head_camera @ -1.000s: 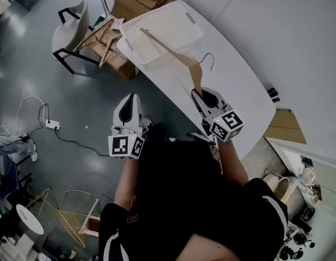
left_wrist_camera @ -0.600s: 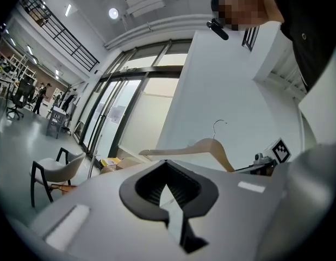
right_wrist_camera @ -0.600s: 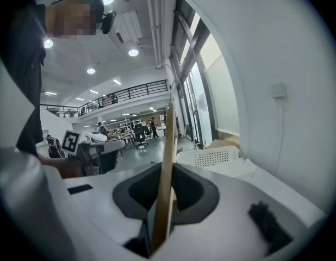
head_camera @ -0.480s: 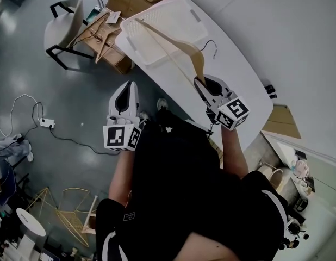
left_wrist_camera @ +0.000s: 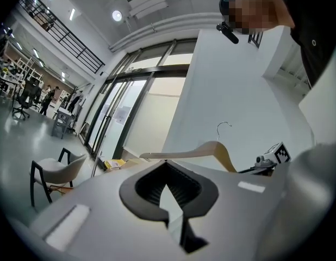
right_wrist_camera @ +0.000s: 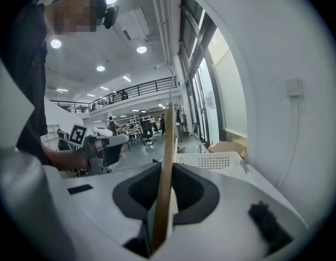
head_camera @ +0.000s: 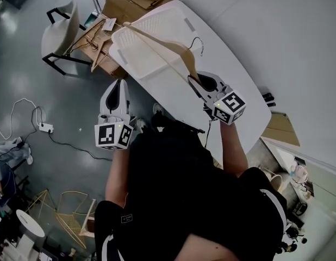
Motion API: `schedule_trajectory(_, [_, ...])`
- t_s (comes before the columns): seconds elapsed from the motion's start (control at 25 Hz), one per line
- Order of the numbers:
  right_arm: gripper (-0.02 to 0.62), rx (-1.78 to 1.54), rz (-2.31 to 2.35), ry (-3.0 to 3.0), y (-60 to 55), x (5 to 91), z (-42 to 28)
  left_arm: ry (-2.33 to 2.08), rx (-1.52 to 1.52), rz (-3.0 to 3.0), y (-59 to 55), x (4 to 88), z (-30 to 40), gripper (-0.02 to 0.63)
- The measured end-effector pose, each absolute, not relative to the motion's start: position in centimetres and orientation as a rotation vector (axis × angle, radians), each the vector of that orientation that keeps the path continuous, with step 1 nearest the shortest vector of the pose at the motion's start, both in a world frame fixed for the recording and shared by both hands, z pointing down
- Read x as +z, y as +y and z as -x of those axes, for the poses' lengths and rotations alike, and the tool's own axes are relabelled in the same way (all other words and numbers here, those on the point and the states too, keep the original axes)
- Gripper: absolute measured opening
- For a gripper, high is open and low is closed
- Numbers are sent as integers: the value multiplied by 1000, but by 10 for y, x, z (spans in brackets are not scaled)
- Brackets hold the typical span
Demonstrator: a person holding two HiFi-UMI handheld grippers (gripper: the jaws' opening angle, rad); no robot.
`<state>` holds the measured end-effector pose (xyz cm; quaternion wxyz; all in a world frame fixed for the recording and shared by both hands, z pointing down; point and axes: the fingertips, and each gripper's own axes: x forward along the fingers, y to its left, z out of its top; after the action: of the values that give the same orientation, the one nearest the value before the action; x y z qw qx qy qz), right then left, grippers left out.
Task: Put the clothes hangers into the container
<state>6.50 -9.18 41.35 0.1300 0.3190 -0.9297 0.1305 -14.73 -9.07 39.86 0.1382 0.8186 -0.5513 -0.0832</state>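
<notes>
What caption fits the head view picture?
Right gripper holds a wooden hanger pointing at the white basket on the table.

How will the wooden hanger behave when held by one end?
Probably stiff: clamped at one end in the right tool, the wooden hanger juts straight. Thin, so likely light. Its wire hook might snag the perforated basket.

Right claw (right_wrist_camera: 163, 203) clamped on a wooden hanger (right_wrist_camera: 168, 145) standing edge-on, white perforated basket (right_wrist_camera: 211, 160) just beyond it, left claw (right_wrist_camera: 111, 141) off to the left, white wall (right_wrist_camera: 266, 64) at right
</notes>
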Motion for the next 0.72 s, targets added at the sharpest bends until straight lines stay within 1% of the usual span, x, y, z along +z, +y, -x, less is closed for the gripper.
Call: schedule_trajectory(0.72, [60,380,-652,-2623,-152,459,-74,-1607,-161,-2290,-140,432,137,3])
